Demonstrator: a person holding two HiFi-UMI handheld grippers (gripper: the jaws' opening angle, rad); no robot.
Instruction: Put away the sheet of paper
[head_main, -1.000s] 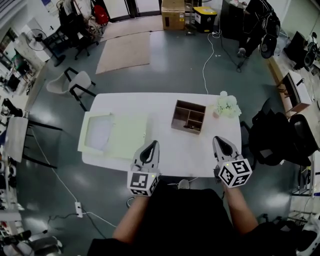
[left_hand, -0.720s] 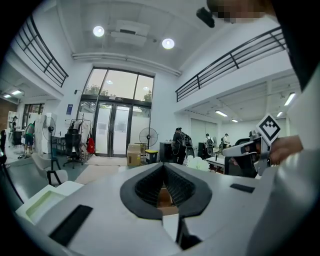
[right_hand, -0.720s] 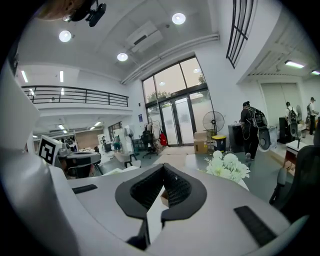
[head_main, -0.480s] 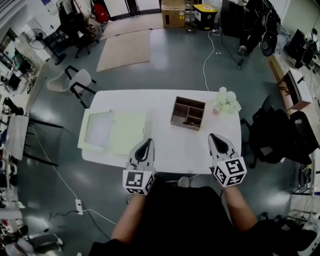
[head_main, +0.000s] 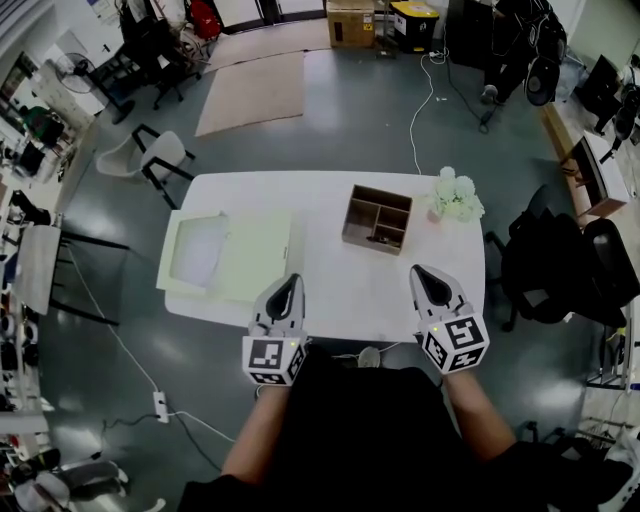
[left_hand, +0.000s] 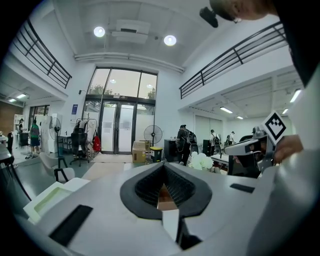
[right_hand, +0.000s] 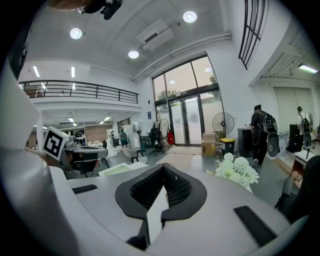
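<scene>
A pale green folder (head_main: 250, 255) lies open at the left end of the white table (head_main: 330, 290), overhanging its left edge. On its left half lies a whitish sheet of paper (head_main: 198, 252). My left gripper (head_main: 288, 282) hovers over the table's near edge, just right of the folder's near corner, shut and empty. My right gripper (head_main: 422, 272) is held over the near right part of the table, also shut on nothing. In the left gripper view the folder (left_hand: 50, 197) shows low at the left; in the right gripper view the folder (right_hand: 120, 169) lies beyond the left gripper (right_hand: 85, 152).
A brown wooden organiser box (head_main: 377, 220) stands at mid table, with a bunch of white flowers (head_main: 458, 195) at the far right corner. Chairs (head_main: 150, 160) stand left of the table and a dark chair (head_main: 560, 270) to its right. People stand in the background.
Both grippers stay shut and have hardly moved. The head view has shifted a little, so the table sits slightly higher in the picture.
</scene>
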